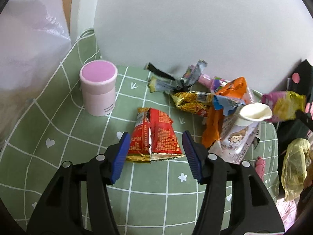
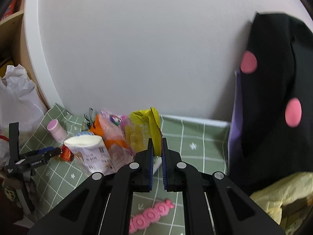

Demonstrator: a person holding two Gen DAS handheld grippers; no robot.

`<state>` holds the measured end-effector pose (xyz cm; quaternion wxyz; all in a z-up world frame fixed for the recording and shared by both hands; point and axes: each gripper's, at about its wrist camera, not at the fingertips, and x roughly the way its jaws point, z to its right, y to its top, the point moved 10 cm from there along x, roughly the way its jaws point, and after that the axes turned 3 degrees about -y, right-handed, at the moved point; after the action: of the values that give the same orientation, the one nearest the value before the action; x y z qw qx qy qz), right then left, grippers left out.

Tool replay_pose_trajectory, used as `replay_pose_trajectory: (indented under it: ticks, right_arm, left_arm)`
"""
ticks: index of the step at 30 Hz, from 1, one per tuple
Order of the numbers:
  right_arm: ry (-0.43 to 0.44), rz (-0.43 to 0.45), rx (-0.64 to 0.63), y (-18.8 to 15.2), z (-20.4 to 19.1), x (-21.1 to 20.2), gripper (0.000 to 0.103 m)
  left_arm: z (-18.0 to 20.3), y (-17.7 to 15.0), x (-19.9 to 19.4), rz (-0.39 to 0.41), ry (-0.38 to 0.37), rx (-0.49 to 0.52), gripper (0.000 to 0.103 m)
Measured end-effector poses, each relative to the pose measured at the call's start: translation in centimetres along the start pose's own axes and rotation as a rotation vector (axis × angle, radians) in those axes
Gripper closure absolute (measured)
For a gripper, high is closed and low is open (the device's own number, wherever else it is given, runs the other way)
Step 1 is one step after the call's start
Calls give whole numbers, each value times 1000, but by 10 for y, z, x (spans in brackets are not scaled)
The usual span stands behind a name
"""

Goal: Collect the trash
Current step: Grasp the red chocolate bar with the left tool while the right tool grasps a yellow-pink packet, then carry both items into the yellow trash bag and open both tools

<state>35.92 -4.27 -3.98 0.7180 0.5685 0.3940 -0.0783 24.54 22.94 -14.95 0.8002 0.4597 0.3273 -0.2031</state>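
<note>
My left gripper is open, its blue pads on either side of a red snack wrapper lying flat on the green checked cloth. A heap of wrappers and a white yoghurt cup lie to its right. My right gripper is shut on a pink and yellow snack bag and holds it above the cloth; that bag also shows at the right edge of the left wrist view. The left gripper also shows at the left of the right wrist view.
A pink round canister stands at the back left. A white wall closes the back. A black bag with pink dots hangs at the right, a yellowish bag below it. A pink toy lies near the front.
</note>
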Motion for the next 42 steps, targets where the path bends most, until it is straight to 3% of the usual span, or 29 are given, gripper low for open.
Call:
replay_pose_trajectory:
  ticks: [5,8,10,14,20,24,27,35,42]
  right_arm:
    - [5,-10,3,-12,3,-3,95]
    - [9,-14,-3,-15,-1,-3,95]
    - [10,-15,-5,-17,0,-6,95]
    - [-1,-8,5,-20,7,-15,95]
    - [-38,11,25,-22,26,-32,95]
    - [-83,32,53,-22,42,-49,95]
    - [-123,58,78,-19,55,-66,95]
    - [-295,124,127,-13,98,-120,95]
    - [-457,156,223,-25,149,-174,95]
  left_arm:
    - [-8,-1,13,-50,53,-22,50]
    - [-13,-5,21,-87,50,-48,76]
    - [-10,-7,19,-87,37,-51,81]
    - [3,-1,1,-25,17,-6,83]
    - [40,32,-50,134,-26,72,83]
    - [87,58,-73,207,-111,154,83]
    - [128,71,-77,215,-199,216,83]
    - [250,69,-72,135,-450,398,83]
    - [355,34,-73,45,-641,577,83]
